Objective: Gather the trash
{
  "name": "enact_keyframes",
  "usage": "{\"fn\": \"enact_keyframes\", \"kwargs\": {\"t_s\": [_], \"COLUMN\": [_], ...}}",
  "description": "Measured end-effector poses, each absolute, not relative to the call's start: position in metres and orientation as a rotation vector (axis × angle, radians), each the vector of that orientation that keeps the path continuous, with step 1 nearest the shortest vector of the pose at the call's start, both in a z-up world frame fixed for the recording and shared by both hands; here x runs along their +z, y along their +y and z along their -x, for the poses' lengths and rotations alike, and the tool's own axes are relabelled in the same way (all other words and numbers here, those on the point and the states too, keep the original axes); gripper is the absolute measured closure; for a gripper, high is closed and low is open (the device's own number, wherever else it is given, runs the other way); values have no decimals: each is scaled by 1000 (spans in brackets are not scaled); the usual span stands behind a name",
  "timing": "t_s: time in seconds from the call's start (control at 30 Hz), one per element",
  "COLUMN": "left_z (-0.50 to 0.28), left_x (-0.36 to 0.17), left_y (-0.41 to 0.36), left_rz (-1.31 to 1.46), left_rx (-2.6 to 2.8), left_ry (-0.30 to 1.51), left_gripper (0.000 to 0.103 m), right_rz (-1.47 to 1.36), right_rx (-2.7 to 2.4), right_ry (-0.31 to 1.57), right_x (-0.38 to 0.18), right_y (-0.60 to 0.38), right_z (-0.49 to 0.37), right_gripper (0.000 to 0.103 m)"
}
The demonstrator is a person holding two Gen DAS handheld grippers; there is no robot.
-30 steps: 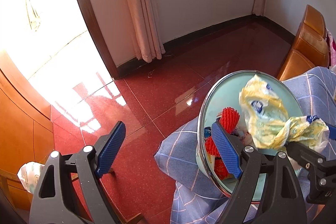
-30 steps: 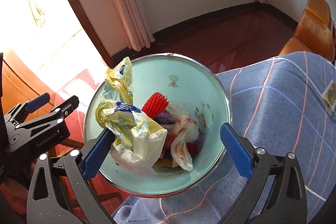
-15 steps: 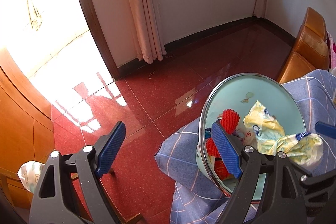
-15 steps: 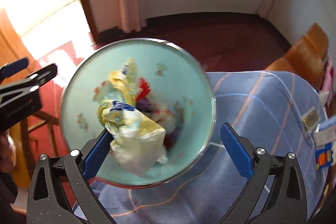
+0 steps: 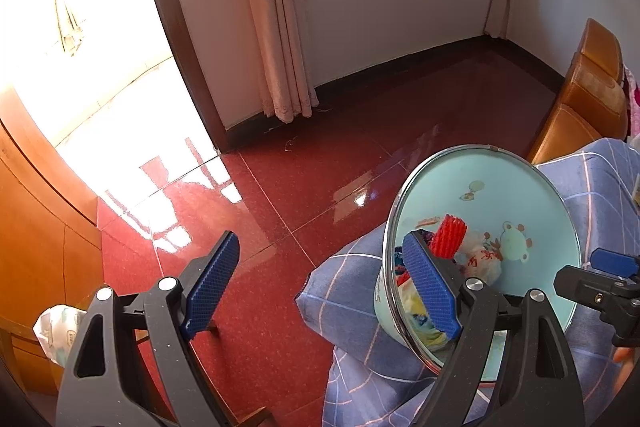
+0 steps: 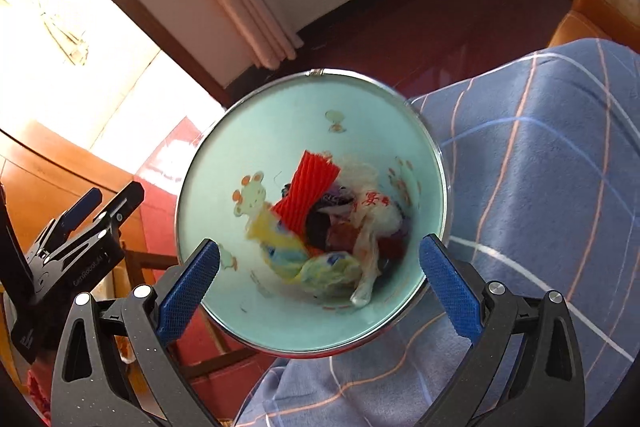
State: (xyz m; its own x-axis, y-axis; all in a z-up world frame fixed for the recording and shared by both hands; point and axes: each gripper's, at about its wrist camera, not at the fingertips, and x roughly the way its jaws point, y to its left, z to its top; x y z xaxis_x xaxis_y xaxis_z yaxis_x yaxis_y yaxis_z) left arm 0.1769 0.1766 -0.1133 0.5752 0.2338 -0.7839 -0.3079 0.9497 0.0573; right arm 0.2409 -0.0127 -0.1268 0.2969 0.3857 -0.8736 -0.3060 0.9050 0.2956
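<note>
A pale green bin (image 6: 280, 123) with a metal rim stands on a blue checked cloth (image 6: 540, 167). Inside lie a red foam net (image 6: 310, 191), a white bag with red characters (image 6: 376, 215) and a yellow wrapper with blue print (image 6: 288, 251), which is blurred. My right gripper (image 6: 318, 287) hovers open over the bin's near rim, nothing between its fingers. My left gripper (image 5: 320, 285) is open too. Its right finger overlaps the near-left rim of the bin (image 5: 500, 179), and its left finger hangs over the floor. The wrapper (image 5: 420, 311) peeks out behind that right finger.
Shiny red floor tiles (image 5: 280, 195) spread left of the cloth toward a bright doorway and a pink curtain (image 5: 280, 27). An orange padded seat (image 5: 588, 99) stands at the right. A crumpled white packet (image 5: 56, 331) lies on wooden furniture at the lower left.
The yellow wrapper, which hung by my right gripper's left finger above the bin, has dropped down into the bin among the other trash. The left gripper has stayed put.
</note>
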Motion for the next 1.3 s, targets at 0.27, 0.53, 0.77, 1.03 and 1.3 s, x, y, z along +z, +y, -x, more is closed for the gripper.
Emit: {"fn": "enact_keyframes", "kwargs": {"t_s": [0.27,0.53,0.77,1.03,1.3], "left_z": [-167,-148,-118,-84,-55], "left_x": [-108,-93,-75,-55,-25], "left_y": [164,150,137,111,96], "left_rz": [69,59,45,27,14], "left_rx": [283,261,255,219,200], "left_ry": [901,861,799,716,596], "left_gripper": [21,21,19,6,6], "right_rz": [3,62,18,-36,-72], "right_rx": [370,250,218,198,155], "right_ry": [1099,856,728,628,491], "right_x": [-114,-76,-54,-31,2], "right_y": [-21,-30,-42,-60,-78], "right_z": [-226,-186,-152,-110,-68], "right_gripper": [5,5,5,5,5]}}
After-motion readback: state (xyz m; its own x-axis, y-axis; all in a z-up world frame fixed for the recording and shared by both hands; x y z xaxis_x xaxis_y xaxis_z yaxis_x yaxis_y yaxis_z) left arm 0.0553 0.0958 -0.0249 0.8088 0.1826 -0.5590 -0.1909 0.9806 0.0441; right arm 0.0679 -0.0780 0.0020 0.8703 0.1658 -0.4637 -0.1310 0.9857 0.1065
